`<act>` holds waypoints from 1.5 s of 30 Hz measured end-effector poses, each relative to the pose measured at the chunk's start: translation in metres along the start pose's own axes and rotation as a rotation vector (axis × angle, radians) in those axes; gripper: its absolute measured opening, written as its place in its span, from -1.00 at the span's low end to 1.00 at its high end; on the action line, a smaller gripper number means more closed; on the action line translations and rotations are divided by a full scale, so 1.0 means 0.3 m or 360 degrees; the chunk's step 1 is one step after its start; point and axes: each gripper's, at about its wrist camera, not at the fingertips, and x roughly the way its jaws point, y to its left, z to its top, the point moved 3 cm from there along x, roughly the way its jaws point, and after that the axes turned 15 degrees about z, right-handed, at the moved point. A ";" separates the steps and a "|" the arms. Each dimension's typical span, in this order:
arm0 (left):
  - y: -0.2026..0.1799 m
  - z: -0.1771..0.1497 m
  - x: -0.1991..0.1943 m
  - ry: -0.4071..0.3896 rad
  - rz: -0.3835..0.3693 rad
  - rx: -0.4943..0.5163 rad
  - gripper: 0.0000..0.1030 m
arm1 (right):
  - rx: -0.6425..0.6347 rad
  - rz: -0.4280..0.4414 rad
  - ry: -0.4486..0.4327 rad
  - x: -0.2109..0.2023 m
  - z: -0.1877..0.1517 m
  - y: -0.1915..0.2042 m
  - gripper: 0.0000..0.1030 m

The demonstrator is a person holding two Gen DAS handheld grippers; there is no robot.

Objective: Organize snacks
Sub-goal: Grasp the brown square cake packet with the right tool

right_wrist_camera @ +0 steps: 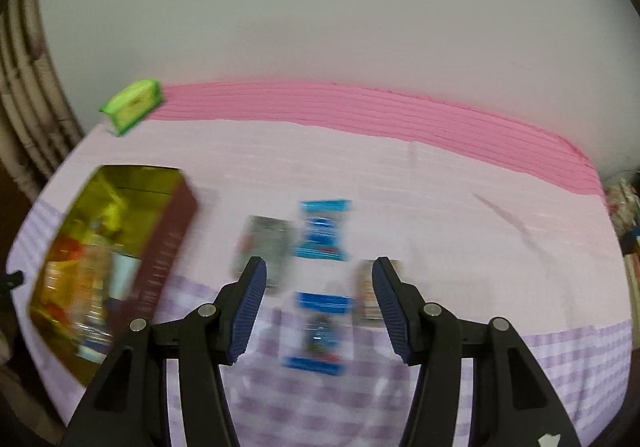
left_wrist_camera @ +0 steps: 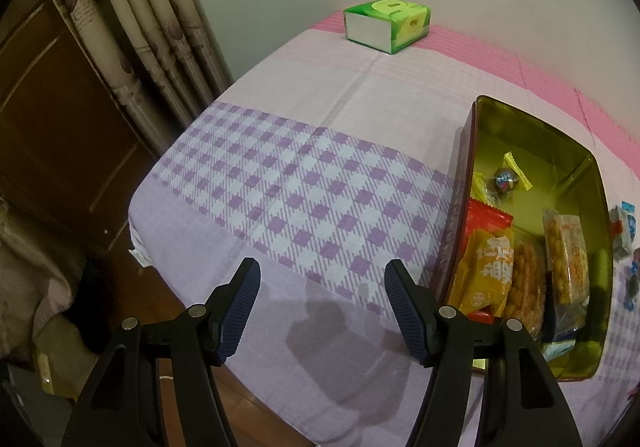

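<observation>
Writing: large Chinese characters on the yellow packet [left_wrist_camera: 486, 271] in the tin [left_wrist_camera: 600, 247]; other labels too blurred to read.
Left gripper [left_wrist_camera: 322, 313]: jaws wide apart, empty, above the bench [left_wrist_camera: 280, 187] beside the tin.
Right gripper [right_wrist_camera: 318, 313]: jaws apart, holding nothing, above a blue packet [right_wrist_camera: 318, 331] lying on the bench.
Tissue pack [left_wrist_camera: 388, 25]: far corner.

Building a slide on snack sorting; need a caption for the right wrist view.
Open right gripper above blue-wrapped snacks on the tablecloth, beside the partly filled tin.

left tongs [left_wrist_camera: 322, 307] | right tongs [right_wrist_camera: 318, 309] | black arms | ribbed blue pads | silver pivot pins
</observation>
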 end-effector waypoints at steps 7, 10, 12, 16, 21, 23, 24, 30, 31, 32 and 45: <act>-0.014 0.006 -0.022 -0.0078 0.0032 0.0042 0.27 | -0.0016 -0.0053 0.0051 0.059 -0.023 -0.118 -0.11; -0.024 0.009 -0.040 -0.0114 0.0017 0.0054 0.27 | -0.0007 -0.0035 0.0080 0.096 -0.031 -0.149 -0.20; -0.030 0.012 -0.054 -0.0141 0.0010 0.0062 0.27 | -0.0001 -0.0024 0.0094 0.115 -0.037 -0.156 -0.20; -0.063 0.017 -0.096 -0.0193 -0.0004 0.0105 0.27 | -0.0004 -0.0002 0.0123 0.160 -0.046 -0.169 -0.29; -0.147 0.023 -0.177 -0.0274 -0.0043 0.0207 0.27 | 0.0001 0.0029 0.0144 0.188 -0.058 -0.192 -0.41; -0.200 0.029 -0.215 -0.0298 -0.0080 0.0258 0.27 | 0.0006 0.0044 0.0145 0.196 -0.067 -0.198 -0.43; -0.226 0.030 -0.233 -0.0312 -0.0110 0.0280 0.27 | 0.0005 0.0046 0.0133 0.194 -0.071 -0.201 -0.45; -0.448 0.016 -0.344 -0.0365 -0.0326 0.0453 0.27 | 0.0012 0.0005 0.0085 0.150 -0.103 -0.251 -0.47; -0.492 0.006 -0.361 -0.0365 -0.0373 0.0492 0.27 | 0.0029 -0.0017 0.0071 0.135 -0.113 -0.277 -0.47; -0.544 -0.005 -0.382 -0.0366 -0.0429 0.0529 0.27 | 0.0048 -0.0033 0.0062 0.121 -0.121 -0.300 -0.47; -1.007 -0.132 -0.459 -0.0219 -0.0762 0.0816 0.27 | 0.0288 -0.0190 -0.0080 0.003 -0.206 -0.519 -0.47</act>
